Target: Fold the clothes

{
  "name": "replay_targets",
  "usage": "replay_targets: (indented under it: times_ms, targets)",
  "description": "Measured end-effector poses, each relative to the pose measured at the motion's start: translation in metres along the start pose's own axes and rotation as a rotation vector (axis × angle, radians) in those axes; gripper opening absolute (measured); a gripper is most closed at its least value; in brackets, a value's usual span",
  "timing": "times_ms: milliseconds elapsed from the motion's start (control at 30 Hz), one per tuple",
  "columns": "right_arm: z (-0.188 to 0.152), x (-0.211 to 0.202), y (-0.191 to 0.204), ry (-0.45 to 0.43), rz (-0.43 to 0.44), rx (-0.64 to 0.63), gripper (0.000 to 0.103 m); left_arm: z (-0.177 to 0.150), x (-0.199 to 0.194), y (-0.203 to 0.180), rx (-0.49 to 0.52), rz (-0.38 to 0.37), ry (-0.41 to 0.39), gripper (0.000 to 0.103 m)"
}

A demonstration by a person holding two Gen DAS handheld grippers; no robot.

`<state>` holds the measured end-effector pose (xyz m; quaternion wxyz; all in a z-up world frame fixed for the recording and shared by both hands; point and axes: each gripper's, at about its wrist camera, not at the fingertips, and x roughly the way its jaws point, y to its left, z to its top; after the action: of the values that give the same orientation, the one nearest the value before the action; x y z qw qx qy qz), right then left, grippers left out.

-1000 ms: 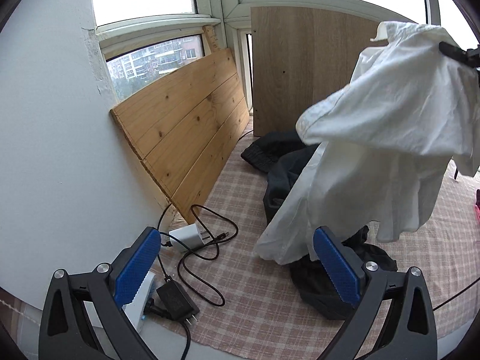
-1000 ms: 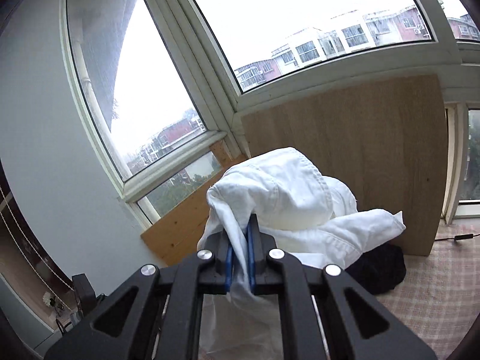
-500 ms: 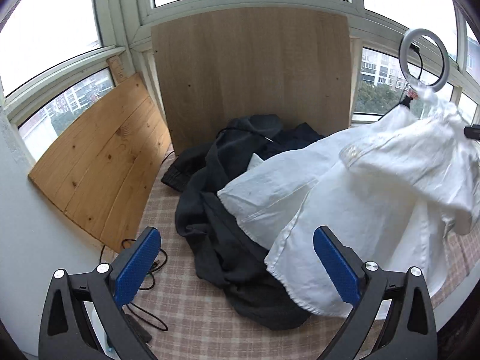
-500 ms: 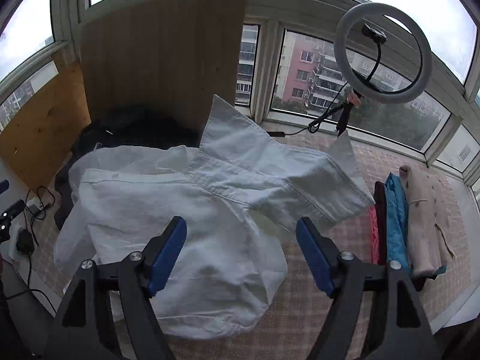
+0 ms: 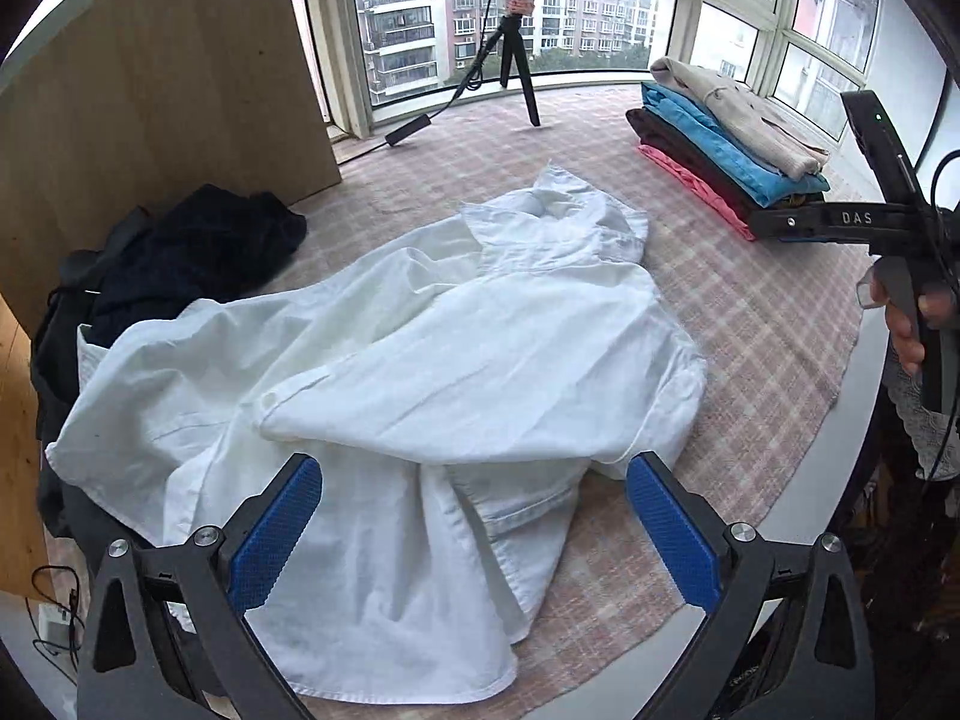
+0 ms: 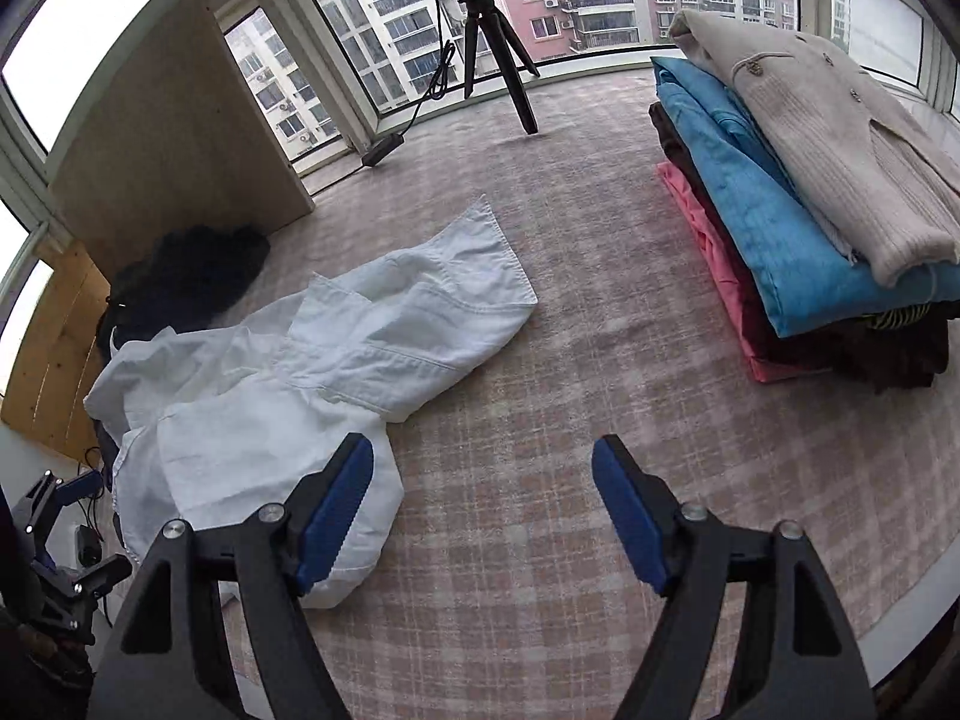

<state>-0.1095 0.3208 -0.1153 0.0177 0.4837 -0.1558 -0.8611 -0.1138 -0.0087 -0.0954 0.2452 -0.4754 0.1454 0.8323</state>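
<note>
White cotton shirt (image 5: 420, 360) lies crumpled and unfolded on the pink-and-beige checked tablecloth (image 5: 750, 324), its collar end pointing toward the windows, one edge overlapping the dark heap of unfolded clothes (image 5: 198, 246) at the foot of the upright light wooden board (image 5: 168, 78). I see my left gripper (image 5: 474, 522) with its blue-padded fingers spread wide, empty, hovering above the shirt's near hem. My right gripper (image 6: 483, 516) is likewise spread wide and holds nothing; its left pad sits over a shirt edge, whether touching I cannot tell, and the right pad is over bare cloth. A stack of folded garments (image 6: 798, 210), pink at the bottom, then dark brown, blue and a beige knit on top, stands well apart to the right. A black tripod (image 6: 498, 42) stands by the windows.
</note>
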Motion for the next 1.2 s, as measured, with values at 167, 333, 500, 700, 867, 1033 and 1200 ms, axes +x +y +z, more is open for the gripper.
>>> replay_targets:
  times_ms: [167,333,500,700,867,1033,1200]
  targets:
    - [0.036,0.047,0.004,0.011,0.083,-0.273,0.075,0.007,0.033,-0.054,-0.007,-0.033,0.078,0.102]
    - [0.060,0.093,0.024,0.076,0.115,-0.650,0.075,0.014,0.070,-0.082,-0.097,0.012,0.149,0.102]
    - [0.069,0.130,0.033,0.181,0.210,-0.803,0.075,0.026,0.103,-0.098,-0.136,0.129,0.202,0.087]
    - [0.061,0.144,0.041,0.310,0.318,-0.854,0.075,0.031,0.101,-0.063,-0.248,0.144,0.193,0.039]
    - [0.058,0.127,0.045,0.395,0.430,-0.890,0.039,0.045,0.082,-0.026,-0.283,0.191,0.150,0.035]
    - [0.064,0.114,0.049,0.322,0.398,-0.995,0.053,0.066,0.064,0.012,-0.310,0.285,0.095,0.033]
    - [0.072,0.139,0.060,0.373,0.392,-1.040,0.064,0.087,0.079,0.041,-0.287,0.380,0.100,0.030]
